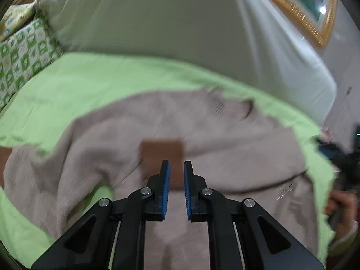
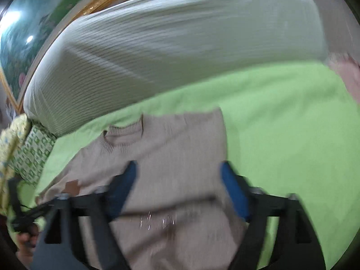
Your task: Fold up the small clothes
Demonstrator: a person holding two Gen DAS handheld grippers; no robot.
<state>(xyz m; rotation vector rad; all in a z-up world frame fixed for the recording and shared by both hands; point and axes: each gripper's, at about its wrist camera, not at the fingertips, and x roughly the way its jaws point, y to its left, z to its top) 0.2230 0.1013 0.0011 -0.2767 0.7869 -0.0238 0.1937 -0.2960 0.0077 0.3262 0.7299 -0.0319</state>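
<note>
Folding the small beige sweater [image 2: 171, 157] on the green sheet [image 2: 281, 123].

Your left gripper [image 1: 176, 165] hovers above the brown patch [image 1: 162, 151], its jaws almost together and pinching nothing. Your right gripper [image 2: 178, 168] is spread wide over the body, holding nothing. The sweater lies flat, collar [image 2: 122, 138] at the far side, so you can probably choose a fold line.

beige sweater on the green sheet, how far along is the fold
Done: the beige sweater lies spread on the green sheet, its right side apparently folded in to a straight edge. In hand: nothing; the right gripper hangs open above it, the left gripper nearly closed, gripping nothing. Left: the remaining folds.
</note>
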